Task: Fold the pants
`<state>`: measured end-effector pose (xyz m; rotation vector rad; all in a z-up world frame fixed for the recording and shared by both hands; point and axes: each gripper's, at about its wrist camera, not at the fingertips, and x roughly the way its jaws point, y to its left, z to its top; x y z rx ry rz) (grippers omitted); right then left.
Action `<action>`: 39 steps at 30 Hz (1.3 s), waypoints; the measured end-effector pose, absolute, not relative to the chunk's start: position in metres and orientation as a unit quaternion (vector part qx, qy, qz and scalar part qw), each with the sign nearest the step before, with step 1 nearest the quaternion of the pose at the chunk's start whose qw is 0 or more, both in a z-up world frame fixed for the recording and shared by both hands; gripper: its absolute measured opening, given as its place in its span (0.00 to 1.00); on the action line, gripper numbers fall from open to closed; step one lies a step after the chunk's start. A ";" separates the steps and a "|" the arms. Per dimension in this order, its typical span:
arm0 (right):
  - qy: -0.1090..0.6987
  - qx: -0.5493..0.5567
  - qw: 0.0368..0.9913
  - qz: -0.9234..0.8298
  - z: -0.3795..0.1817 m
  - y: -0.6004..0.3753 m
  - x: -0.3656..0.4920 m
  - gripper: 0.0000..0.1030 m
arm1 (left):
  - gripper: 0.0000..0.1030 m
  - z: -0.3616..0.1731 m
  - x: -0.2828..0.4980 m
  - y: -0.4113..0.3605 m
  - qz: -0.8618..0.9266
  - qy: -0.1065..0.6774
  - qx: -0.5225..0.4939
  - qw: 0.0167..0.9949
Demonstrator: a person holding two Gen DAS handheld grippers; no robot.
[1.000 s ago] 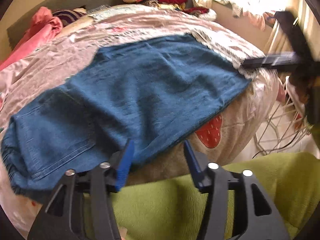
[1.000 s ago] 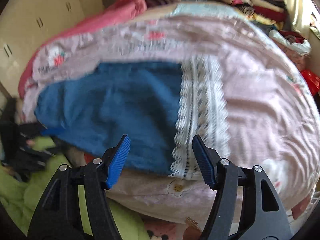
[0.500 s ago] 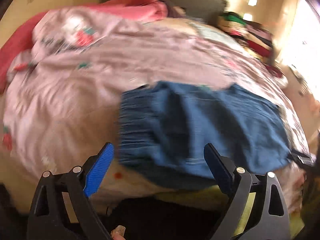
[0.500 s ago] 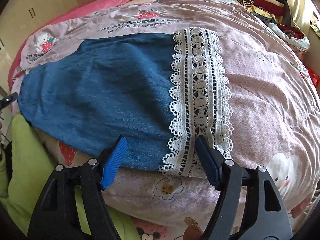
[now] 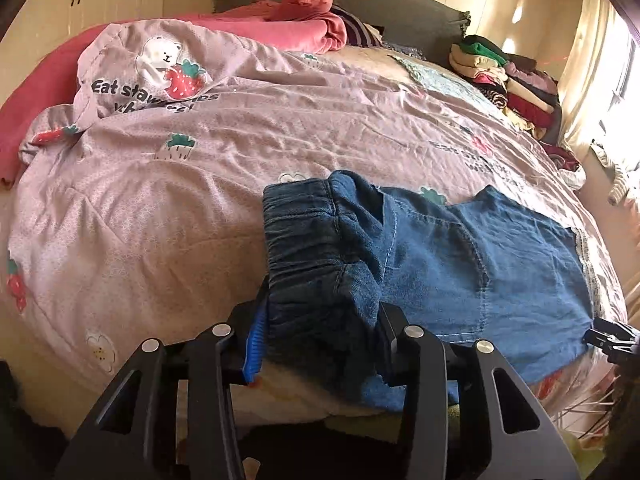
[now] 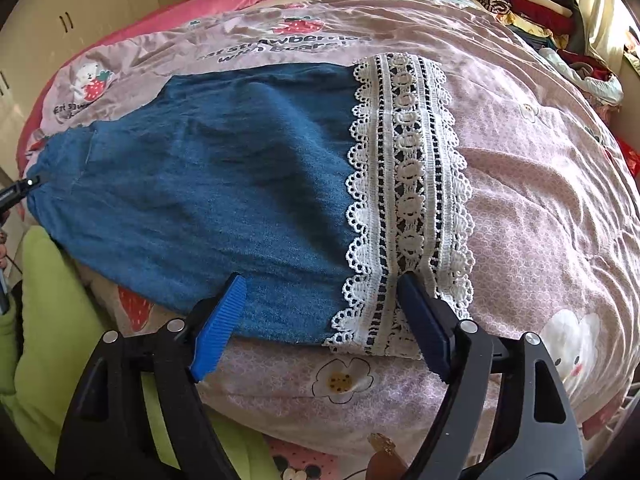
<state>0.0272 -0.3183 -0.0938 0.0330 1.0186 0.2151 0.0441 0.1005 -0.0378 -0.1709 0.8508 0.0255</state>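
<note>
Blue denim pants [image 5: 460,264] lie flat along the near edge of a bed, on a pink bedspread [image 5: 200,184] printed with strawberries and bears. Through my left camera I see the gathered elastic waistband bunched up between the fingers of my left gripper [image 5: 320,344], which has closed on that fabric; the waistband lifts slightly off the bedspread there. Through my right camera the same pants [image 6: 224,184] stretch leftward, and their hem carries a broad band of white lace trim [image 6: 404,192]. My right gripper [image 6: 320,312] stands wide apart at the hem; the denim and lace edge sits between its fingers, not pinched. A blue ribbed pad [image 6: 218,324] shows on one finger. Just below the bed edge is bright green fabric [image 6: 44,320]. Farther off, a pink blanket [image 5: 296,28] is heaped near the grey headboard [image 5: 400,4], and a stack of folded clothes [image 5: 504,80] sits at the bed's far right corner.
</note>
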 end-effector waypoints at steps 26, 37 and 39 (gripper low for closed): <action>0.440 0.056 0.885 0.138 -0.063 -0.308 0.047 0.73 | 0.54 -0.006 0.068 -0.024 -0.125 0.414 -0.001 0.902; 0.474 0.045 0.870 0.127 -0.092 -0.305 0.072 0.74 | 0.55 -0.067 0.098 -0.063 -0.137 0.477 0.057 0.866; 0.474 0.040 0.871 0.126 -0.092 -0.302 0.073 0.75 | 0.55 -0.069 0.098 -0.063 -0.139 0.478 0.056 0.865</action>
